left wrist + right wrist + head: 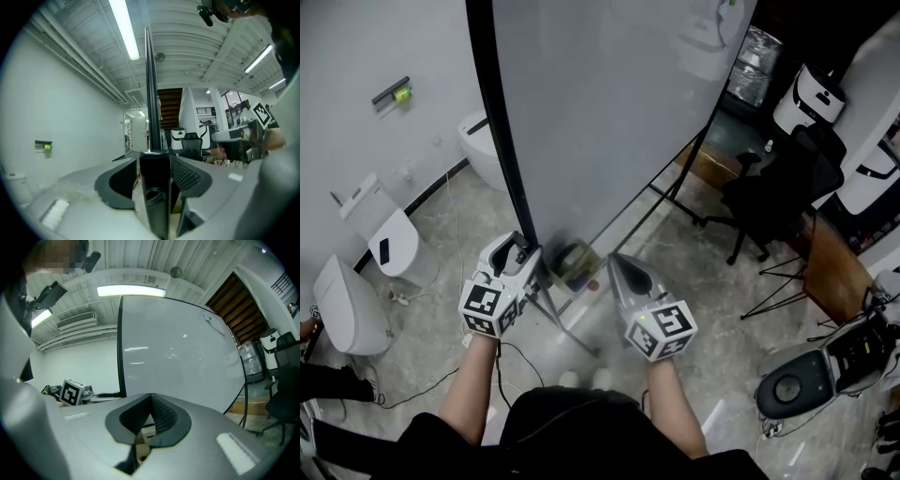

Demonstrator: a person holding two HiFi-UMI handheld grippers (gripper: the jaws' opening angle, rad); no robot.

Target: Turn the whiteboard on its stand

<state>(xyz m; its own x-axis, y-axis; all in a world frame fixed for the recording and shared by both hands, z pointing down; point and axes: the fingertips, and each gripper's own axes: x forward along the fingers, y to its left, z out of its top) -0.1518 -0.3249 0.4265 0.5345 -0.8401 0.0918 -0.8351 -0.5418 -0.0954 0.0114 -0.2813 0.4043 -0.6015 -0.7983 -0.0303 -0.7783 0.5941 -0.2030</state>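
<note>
The whiteboard (609, 112) is being carried upright on its black stand (686, 164) over a tiled floor, directly in front of the person, with its black-framed edge being turned toward the white wall. That frame is being gripped low down by the left tool (528, 251). In the left gripper view the whiteboard's dark frame (149, 93) is being shown standing between the two jaws of the tool (154, 157), which are being pressed onto it from both sides.

The right tool (616, 262) is being held just beside the board's lower edge, to the right of the left tool. In the right gripper view its jaws are being shown closed tip to tip on nothing, with the board's white face (178, 352) being seen beyond them. A black office chair (778, 192) is standing behind the stand.
</note>
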